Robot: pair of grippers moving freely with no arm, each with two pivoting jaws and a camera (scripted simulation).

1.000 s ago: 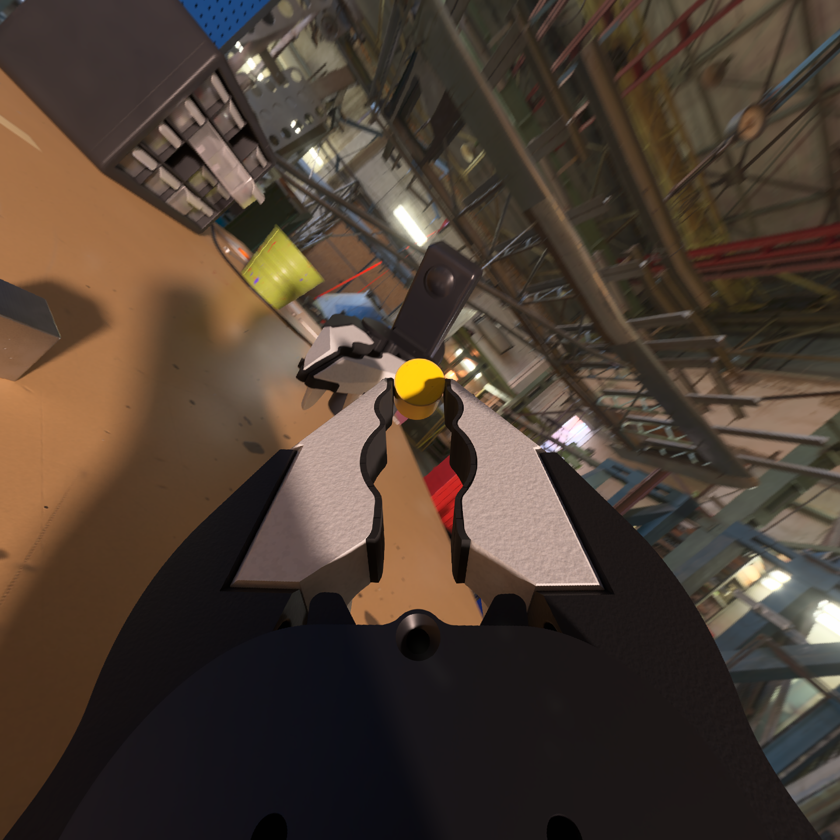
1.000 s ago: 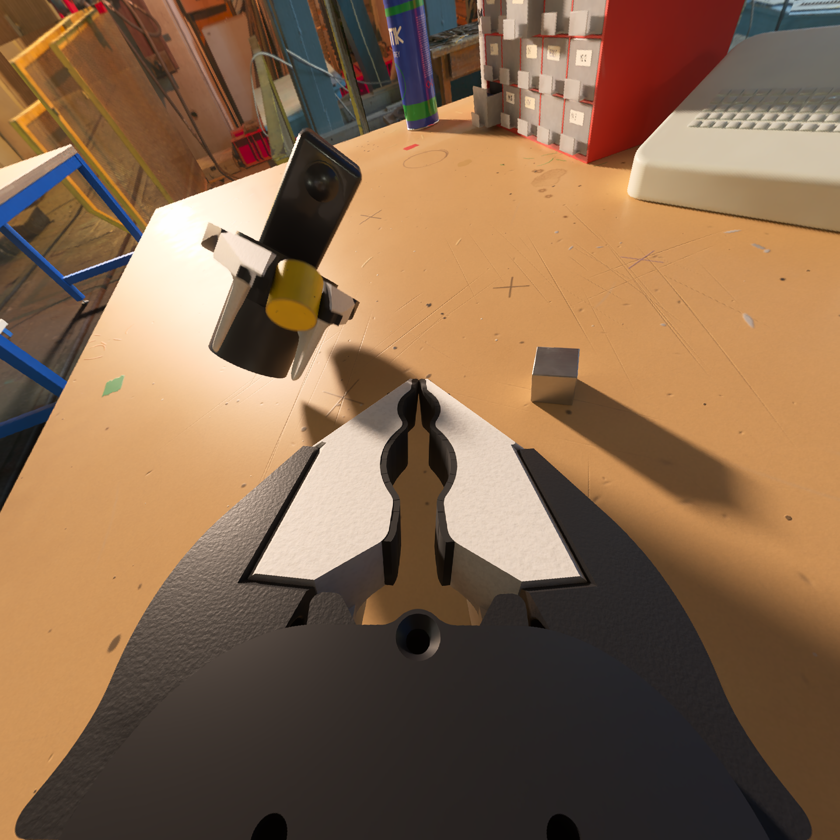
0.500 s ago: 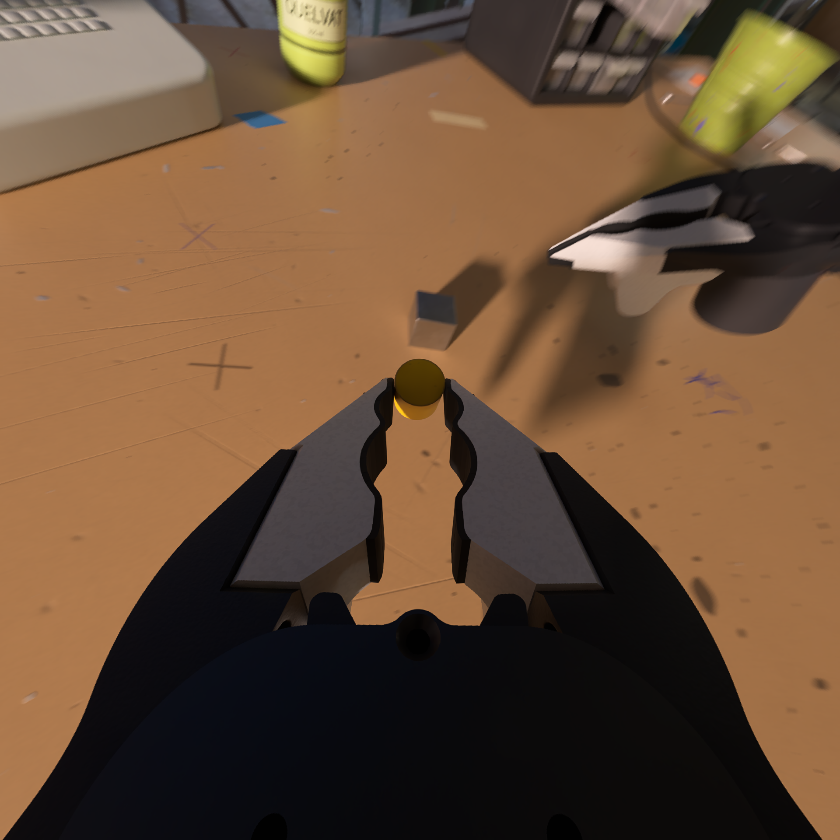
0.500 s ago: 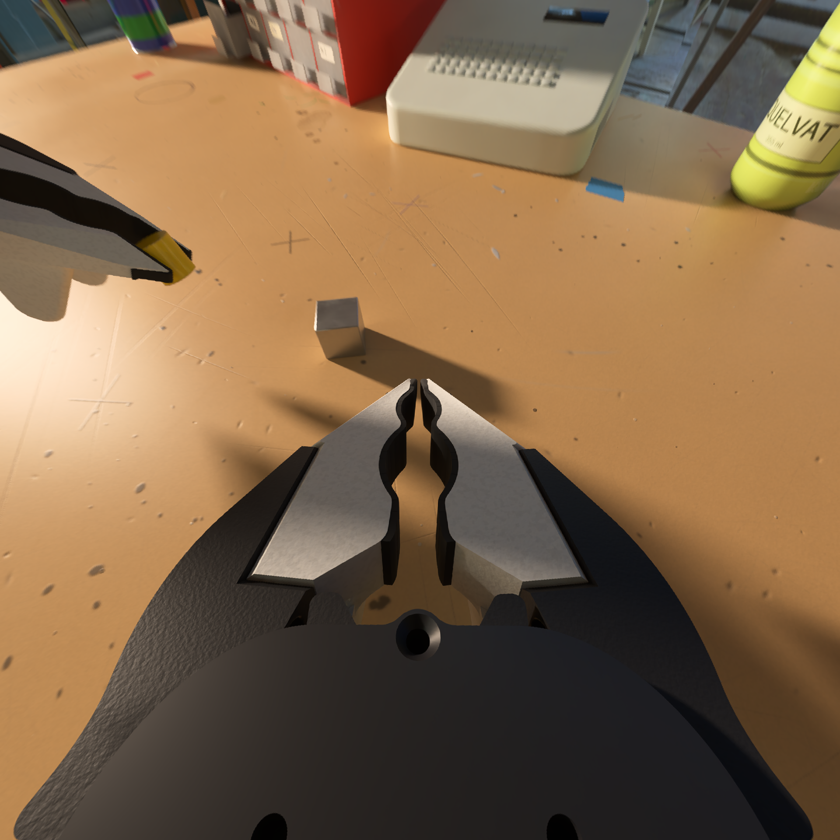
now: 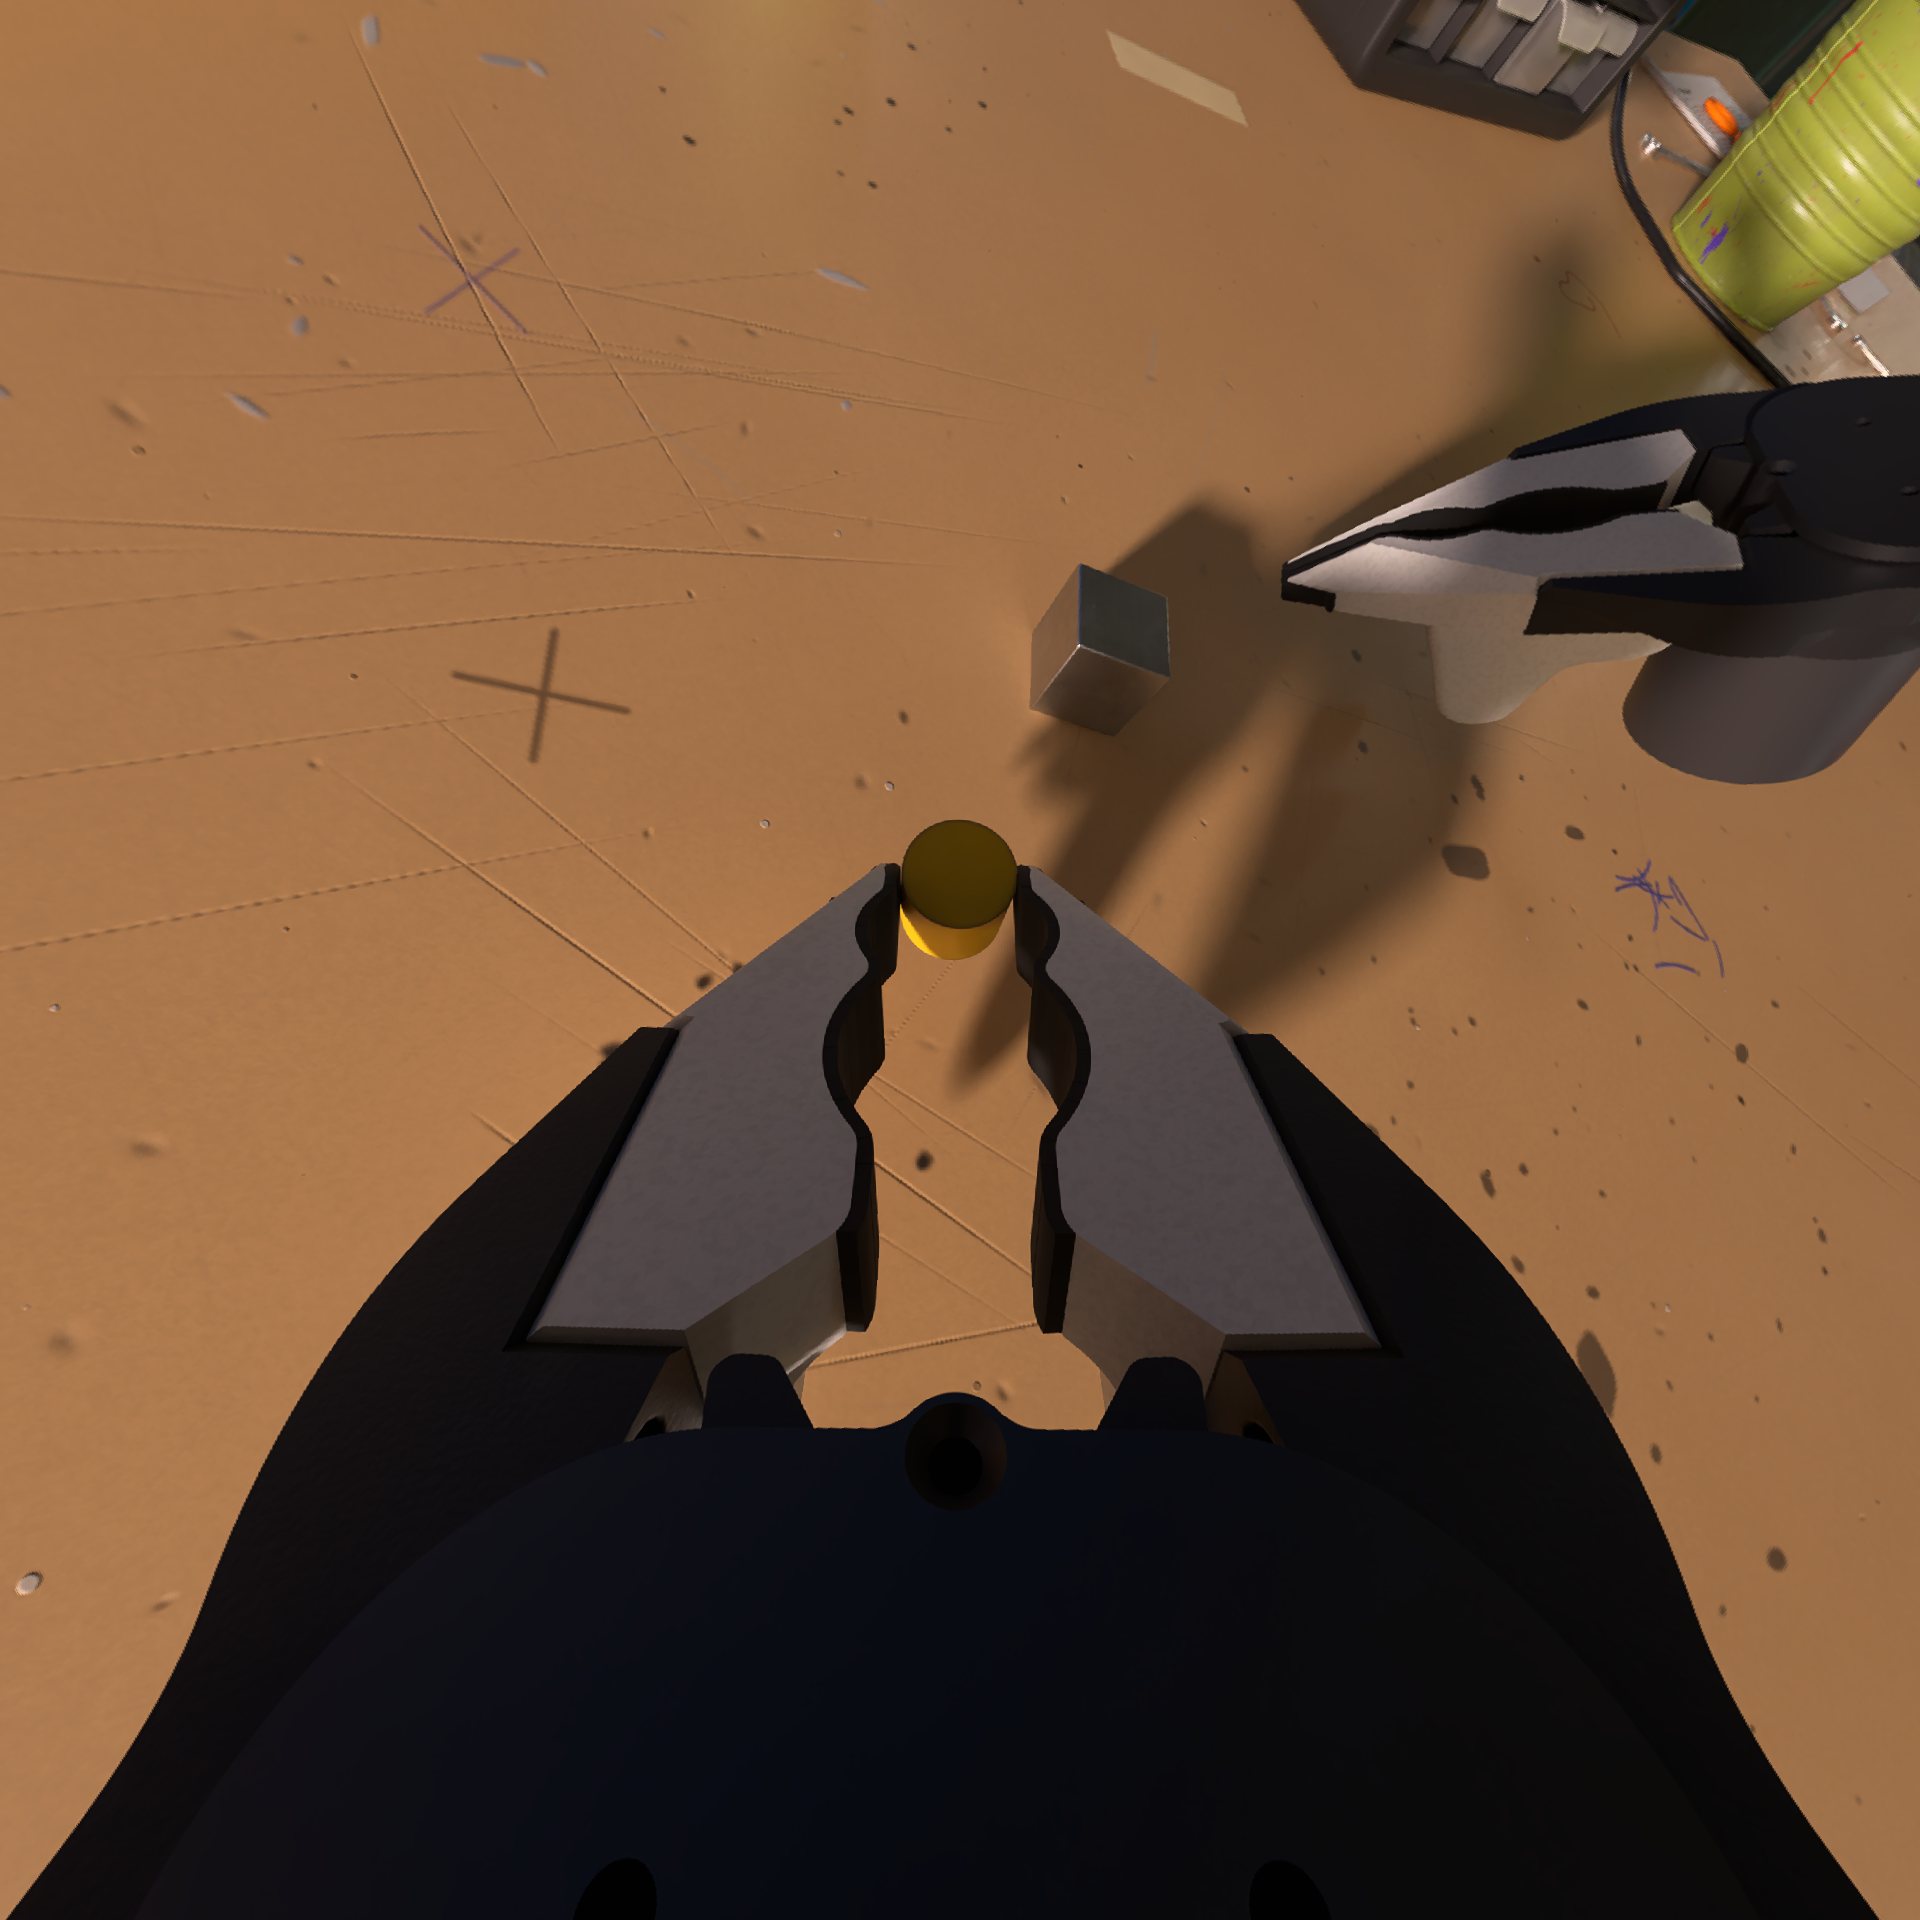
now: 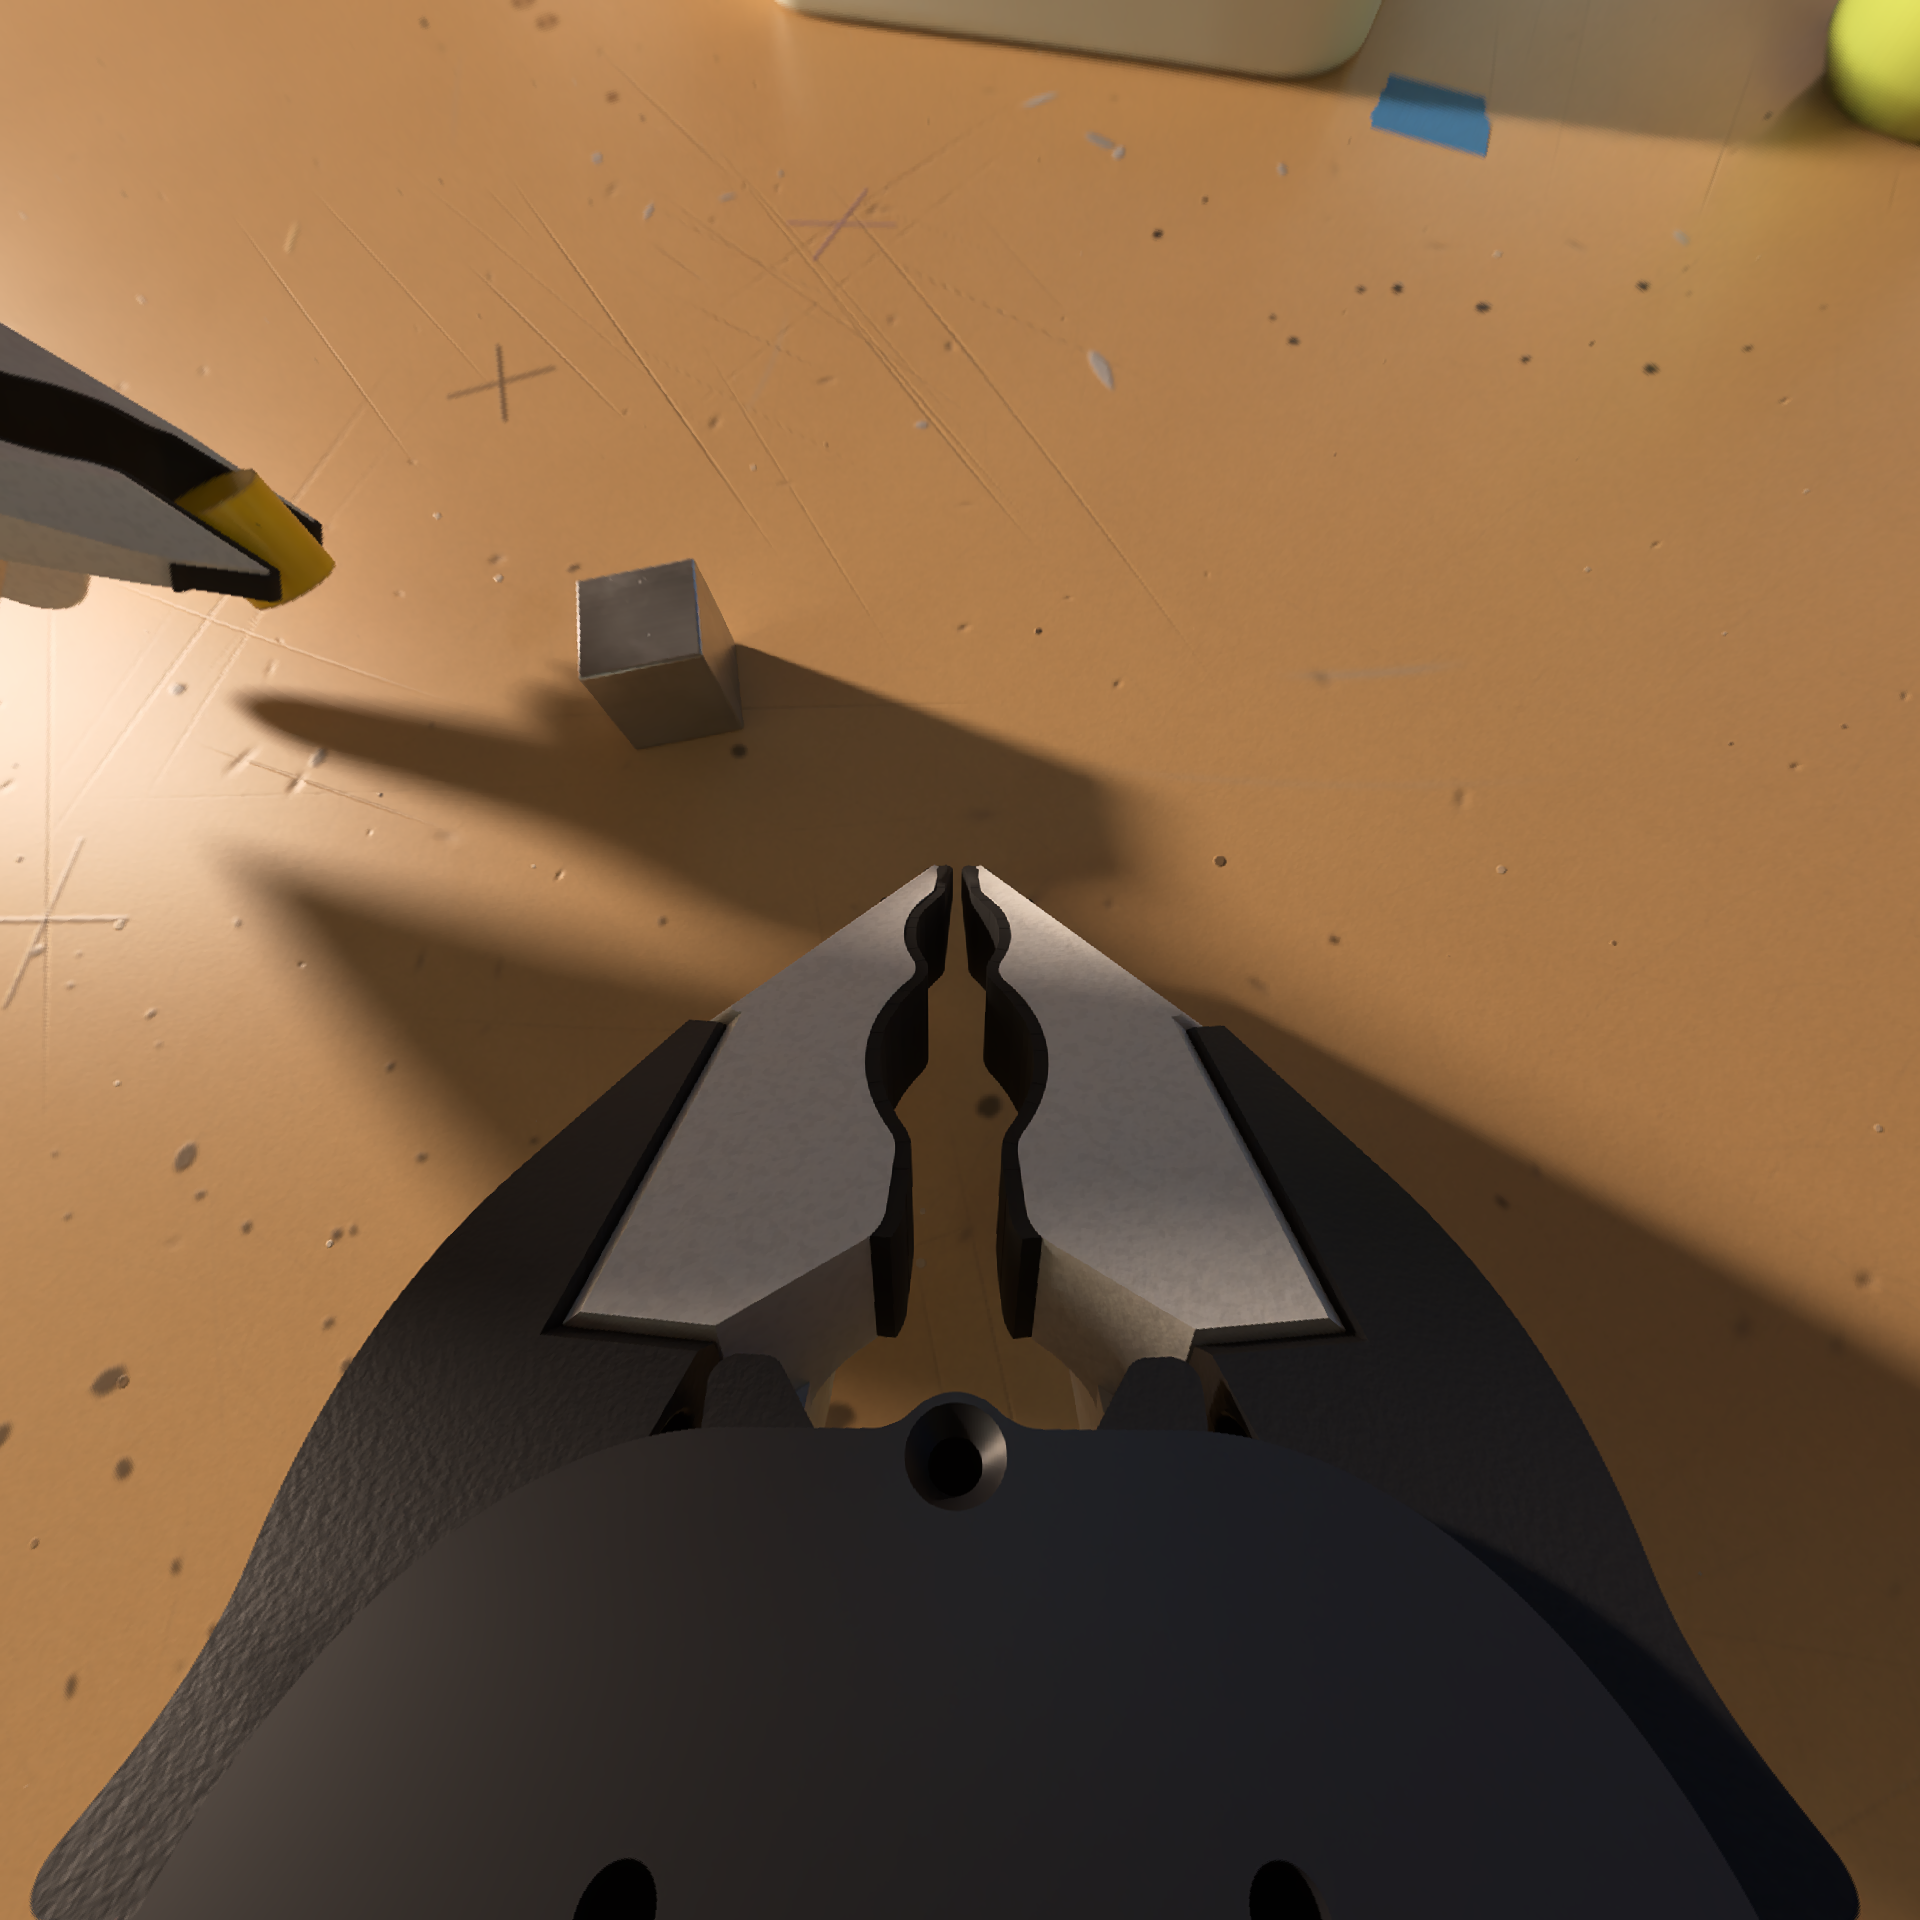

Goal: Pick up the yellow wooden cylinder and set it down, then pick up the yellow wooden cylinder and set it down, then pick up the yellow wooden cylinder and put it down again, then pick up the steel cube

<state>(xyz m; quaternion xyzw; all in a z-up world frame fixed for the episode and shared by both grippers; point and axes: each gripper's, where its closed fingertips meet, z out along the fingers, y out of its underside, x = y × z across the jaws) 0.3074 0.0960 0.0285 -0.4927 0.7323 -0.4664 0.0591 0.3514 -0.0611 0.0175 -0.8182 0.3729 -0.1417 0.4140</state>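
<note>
My left gripper [image 5: 956, 883] is shut on the yellow wooden cylinder [image 5: 956, 883] at its fingertips and holds it above the brown table. The cylinder also shows in the right wrist view [image 6: 281, 540], still in the left gripper at the left edge. The steel cube [image 5: 1101, 649] sits on the table just beyond and to the right of the cylinder; in the right wrist view the steel cube [image 6: 655, 665] lies ahead and to the left. My right gripper [image 6: 956, 878] is shut and empty, above the table. It shows in the left wrist view [image 5: 1299, 587] right of the cube.
A dark drawer cabinet [image 5: 1486, 52] and a green drum [image 5: 1818, 177] are at the far right. A beige keyboard case [image 6: 1091, 31], blue tape [image 6: 1429, 114] and a yellow-green bottle [image 6: 1875, 73] lie along the far edge.
Both grippers have tilted further down toward the table and come lower. The cube now looks larger and nearer in both views. The left gripper still holds the cylinder.
</note>
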